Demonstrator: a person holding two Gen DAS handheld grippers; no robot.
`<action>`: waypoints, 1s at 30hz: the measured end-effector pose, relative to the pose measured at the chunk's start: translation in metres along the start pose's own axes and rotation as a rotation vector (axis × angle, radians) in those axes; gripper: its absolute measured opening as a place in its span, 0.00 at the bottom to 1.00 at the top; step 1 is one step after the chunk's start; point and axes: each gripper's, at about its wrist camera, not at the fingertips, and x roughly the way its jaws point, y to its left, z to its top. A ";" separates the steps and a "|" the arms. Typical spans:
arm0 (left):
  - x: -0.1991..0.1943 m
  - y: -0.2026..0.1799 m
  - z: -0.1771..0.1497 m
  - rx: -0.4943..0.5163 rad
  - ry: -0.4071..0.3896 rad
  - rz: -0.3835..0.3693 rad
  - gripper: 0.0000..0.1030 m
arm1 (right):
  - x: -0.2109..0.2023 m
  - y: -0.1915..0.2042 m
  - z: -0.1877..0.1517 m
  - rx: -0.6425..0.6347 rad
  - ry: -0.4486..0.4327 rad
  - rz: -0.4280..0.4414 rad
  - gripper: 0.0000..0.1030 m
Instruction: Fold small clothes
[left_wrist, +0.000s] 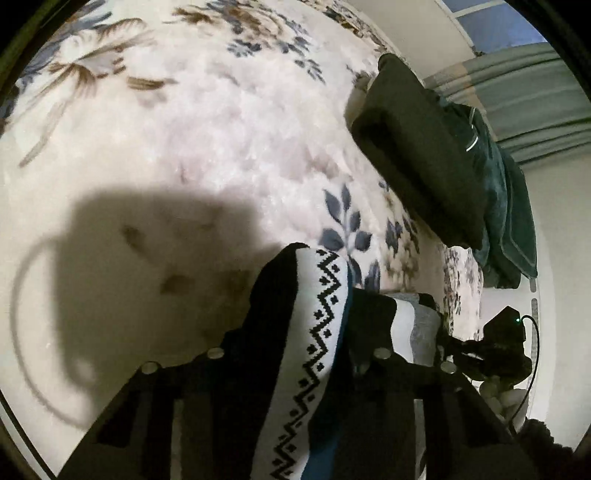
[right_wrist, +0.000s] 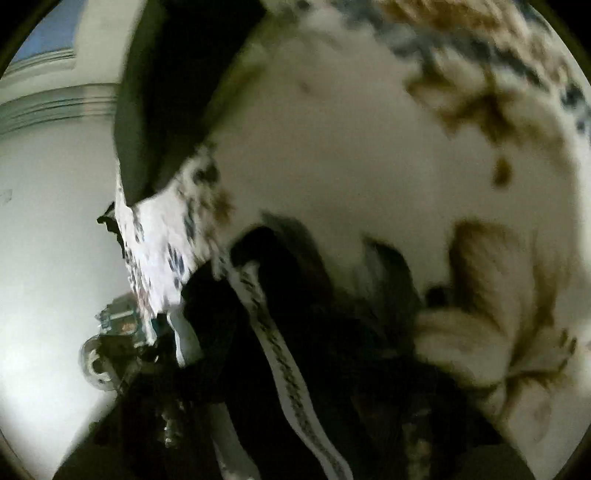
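A small black and white knit garment (left_wrist: 314, 332) with a zigzag band and a teal edge hangs between the fingers of my left gripper (left_wrist: 325, 354), which is shut on it above the floral blanket (left_wrist: 184, 147). In the blurred right wrist view the same garment (right_wrist: 280, 354) fills the lower middle, and my right gripper (right_wrist: 295, 369) seems shut on it; its fingers are dark and mostly hidden by cloth. The right gripper also shows at the left wrist view's right edge (left_wrist: 495, 343).
A stack of dark folded clothes (left_wrist: 436, 155) lies on the blanket at the right, with a dark green one (left_wrist: 509, 221) beside it. The same stack (right_wrist: 162, 96) appears top left in the right wrist view. Wall and curtain (left_wrist: 517, 81) lie beyond.
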 end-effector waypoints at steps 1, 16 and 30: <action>-0.002 0.002 -0.001 -0.011 -0.002 -0.007 0.33 | -0.006 0.006 0.000 -0.003 -0.054 0.021 0.03; -0.034 0.015 0.000 -0.095 -0.007 -0.017 0.60 | -0.014 -0.007 -0.007 0.056 0.029 -0.067 0.58; -0.081 0.031 -0.094 -0.198 0.042 0.089 0.60 | -0.004 -0.076 -0.203 0.558 0.077 0.272 0.60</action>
